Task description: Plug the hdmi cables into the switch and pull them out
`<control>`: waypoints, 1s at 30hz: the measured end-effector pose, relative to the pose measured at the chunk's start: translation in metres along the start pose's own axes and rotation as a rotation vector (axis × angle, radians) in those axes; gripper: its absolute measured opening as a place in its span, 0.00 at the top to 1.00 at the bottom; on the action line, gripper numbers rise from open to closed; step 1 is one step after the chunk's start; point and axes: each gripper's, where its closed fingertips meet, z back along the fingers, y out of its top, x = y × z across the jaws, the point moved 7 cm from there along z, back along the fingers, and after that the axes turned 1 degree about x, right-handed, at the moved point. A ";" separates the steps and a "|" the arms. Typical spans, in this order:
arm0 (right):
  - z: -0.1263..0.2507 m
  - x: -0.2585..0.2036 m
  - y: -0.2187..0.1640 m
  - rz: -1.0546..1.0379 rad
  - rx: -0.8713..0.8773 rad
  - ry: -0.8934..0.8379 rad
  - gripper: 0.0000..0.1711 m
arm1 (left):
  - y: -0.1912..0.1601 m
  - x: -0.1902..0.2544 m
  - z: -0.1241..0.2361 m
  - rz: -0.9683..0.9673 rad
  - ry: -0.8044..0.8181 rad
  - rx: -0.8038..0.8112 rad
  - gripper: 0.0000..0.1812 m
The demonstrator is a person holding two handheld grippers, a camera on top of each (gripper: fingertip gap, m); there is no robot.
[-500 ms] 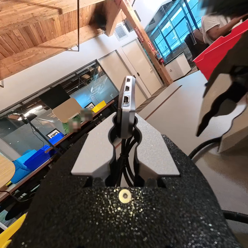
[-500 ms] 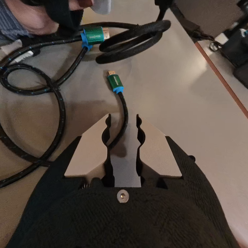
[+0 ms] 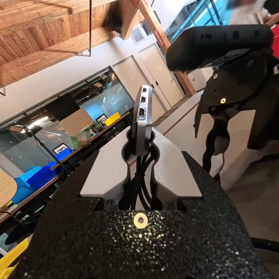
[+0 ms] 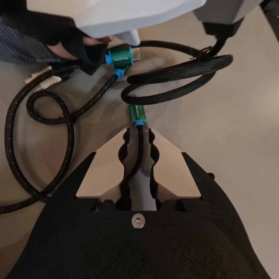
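My left gripper (image 3: 141,135) is shut on a grey HDMI switch (image 3: 142,114) and holds it upright, with three empty ports showing along its edge. Its black lead hangs down between the fingers. My right gripper (image 4: 138,130) is open just above the table, and a black braided cable (image 4: 139,151) runs between its fingers without touching them. That cable's green plug (image 4: 137,114) lies just ahead of the fingertips, its metal tip hidden under a black cable loop (image 4: 181,84). A second green plug (image 4: 120,58) lies farther off. The right gripper also shows in the left wrist view (image 3: 217,141), pointing down.
A gloved hand (image 4: 75,37) and a blurred pale object (image 4: 120,18) are at the top, over the far plug. Braided cable coils (image 4: 45,113) lie on the beige table (image 4: 211,135) at the left. A table edge (image 3: 181,120) runs behind the switch. About 12 centimetres separates my left fingertips from my right.
My right gripper has moved forward along the cable, so the green plug now sits right at its fingertips, and its fingers have narrowed. The left gripper still holds the switch.
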 end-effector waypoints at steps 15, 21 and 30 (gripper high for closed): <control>0.097 -0.015 -0.008 0.091 0.326 -0.573 0.98 | 0.000 -0.004 0.001 0.006 0.029 -0.004 0.90; 0.123 -0.045 -0.006 0.041 0.730 -0.323 0.98 | 0.004 0.001 0.003 -0.030 0.022 0.003 0.90; 0.132 -0.048 -0.008 -0.029 0.909 -0.141 0.98 | 0.006 0.009 0.004 -0.080 -0.008 0.010 0.89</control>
